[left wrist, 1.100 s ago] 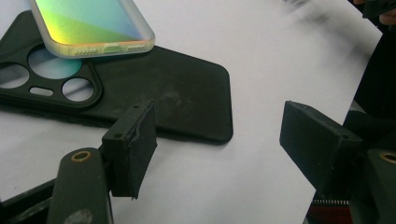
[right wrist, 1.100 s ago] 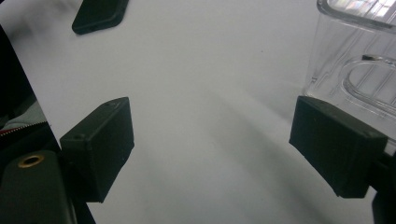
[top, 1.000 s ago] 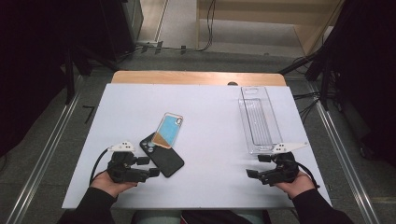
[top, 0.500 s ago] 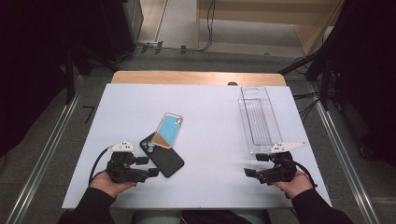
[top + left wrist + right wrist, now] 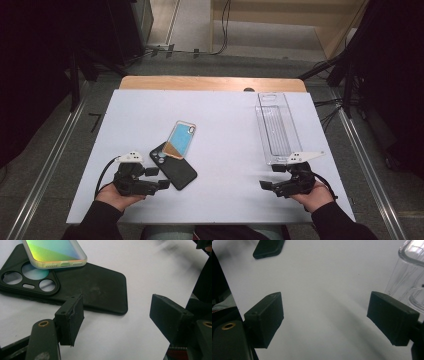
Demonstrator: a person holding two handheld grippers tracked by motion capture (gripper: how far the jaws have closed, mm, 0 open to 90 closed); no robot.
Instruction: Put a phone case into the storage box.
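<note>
A black phone case (image 5: 175, 167) (image 5: 92, 290) lies flat near the table's front left. A case with a blue and orange back (image 5: 179, 139) (image 5: 53, 251) lies slanted, its lower end resting on the black one. My left gripper (image 5: 161, 178) (image 5: 120, 315) rests on the table just left of the black case, jaws open with nothing between them. Its left pad (image 5: 71, 317) stands close to the black case's edge. At the front right my right gripper (image 5: 267, 186) (image 5: 327, 317) lies on the table, open and empty, pointing toward the middle. A corner of the black case (image 5: 268, 248) lies far off.
A long clear plastic tray (image 5: 276, 127) (image 5: 409, 272) lies along the right side of the white tabletop (image 5: 225, 120), right beside my right gripper. A wooden strip (image 5: 210, 83) runs along the table's far edge. Dark floor and cables surround the table.
</note>
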